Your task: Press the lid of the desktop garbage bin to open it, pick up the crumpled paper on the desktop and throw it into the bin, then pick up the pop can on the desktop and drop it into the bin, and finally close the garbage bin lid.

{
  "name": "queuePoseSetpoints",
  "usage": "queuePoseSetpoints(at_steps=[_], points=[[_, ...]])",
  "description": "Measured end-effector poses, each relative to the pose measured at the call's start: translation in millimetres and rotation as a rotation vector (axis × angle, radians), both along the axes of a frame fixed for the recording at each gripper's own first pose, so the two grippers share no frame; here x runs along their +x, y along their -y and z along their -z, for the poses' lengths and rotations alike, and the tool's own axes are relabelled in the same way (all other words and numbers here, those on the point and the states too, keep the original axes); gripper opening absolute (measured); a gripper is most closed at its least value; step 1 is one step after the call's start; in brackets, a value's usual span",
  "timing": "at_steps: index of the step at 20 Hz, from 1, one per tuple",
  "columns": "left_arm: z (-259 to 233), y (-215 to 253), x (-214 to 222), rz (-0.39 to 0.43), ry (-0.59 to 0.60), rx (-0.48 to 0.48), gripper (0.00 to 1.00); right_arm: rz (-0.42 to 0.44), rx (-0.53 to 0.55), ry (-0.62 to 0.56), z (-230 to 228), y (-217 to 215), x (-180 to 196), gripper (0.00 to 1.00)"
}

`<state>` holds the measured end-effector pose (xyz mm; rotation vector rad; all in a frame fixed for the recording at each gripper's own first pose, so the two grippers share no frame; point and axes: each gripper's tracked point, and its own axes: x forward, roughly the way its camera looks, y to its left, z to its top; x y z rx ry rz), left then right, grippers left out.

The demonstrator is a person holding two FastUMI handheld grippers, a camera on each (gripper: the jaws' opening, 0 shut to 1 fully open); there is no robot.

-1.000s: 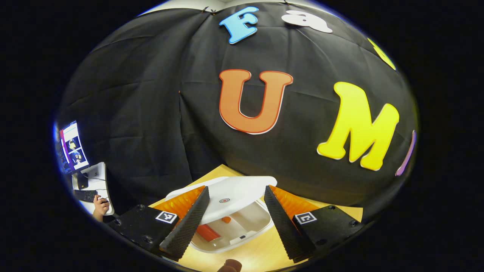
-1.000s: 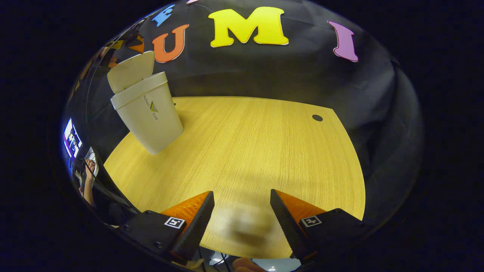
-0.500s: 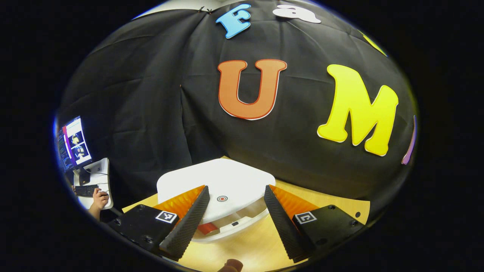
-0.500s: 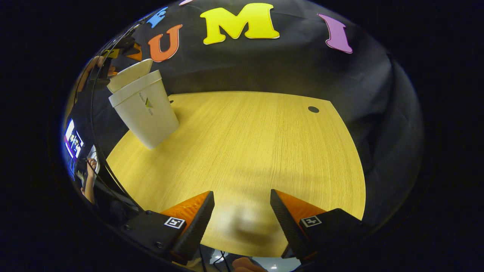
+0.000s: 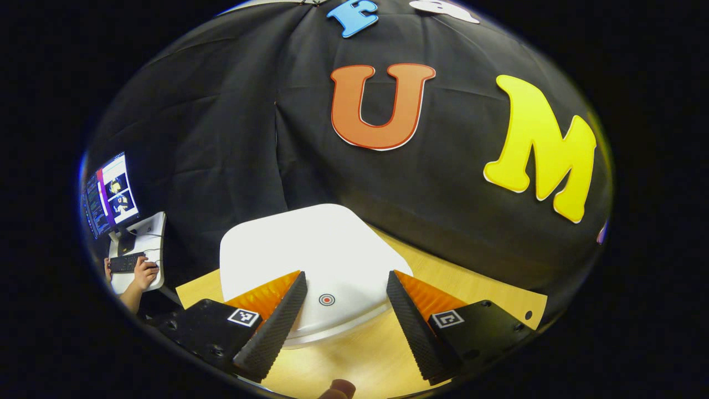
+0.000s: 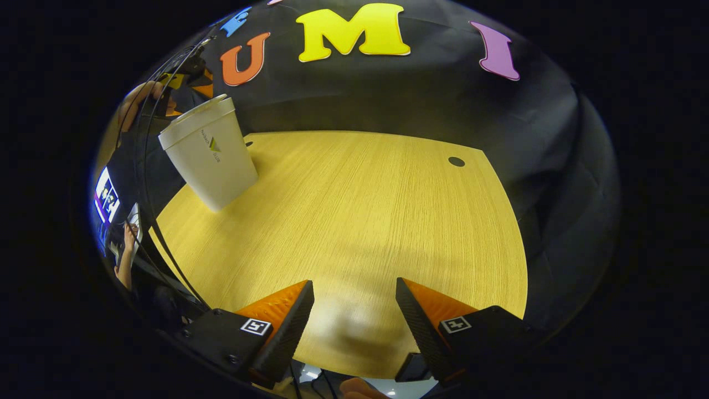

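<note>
The white lid is seen lying flat on the garbage bin, its round target mark framed between the fingers of the left tongs, which are spread wide and released, gripping nothing. In the right gripper view the bin is found standing near the far left corner of the wooden tabletop, lid down. The right tongs are held parted and unloaded above the near edge, well apart from the bin. A small dark hole is noted toward the far right corner.
</note>
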<state>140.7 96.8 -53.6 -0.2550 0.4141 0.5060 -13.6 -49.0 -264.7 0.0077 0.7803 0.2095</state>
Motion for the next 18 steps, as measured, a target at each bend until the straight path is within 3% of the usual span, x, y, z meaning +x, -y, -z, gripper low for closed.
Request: queuePoseSetpoints(at_steps=[4,7,13,18], points=[[4.2,-0.7,0.5,0.0,-0.047,0.065,1.0,-0.012,0.001,0.003,0.1,-1.8,5.2,0.93],[15.2,1.7,-0.5,-0.026,-0.044,0.001,0.97,-0.007,0.021,-0.003,2.2,-3.0,7.6,0.93],[9.1,-1.5,2.9,-0.04,-0.008,0.045,0.98,0.008,0.074,-0.009,5.1,-6.6,11.8,0.94],[-4.9,2.1,2.4,-0.018,0.035,0.062,0.96,0.014,0.057,0.073,-14.5,0.5,18.3,0.95]])
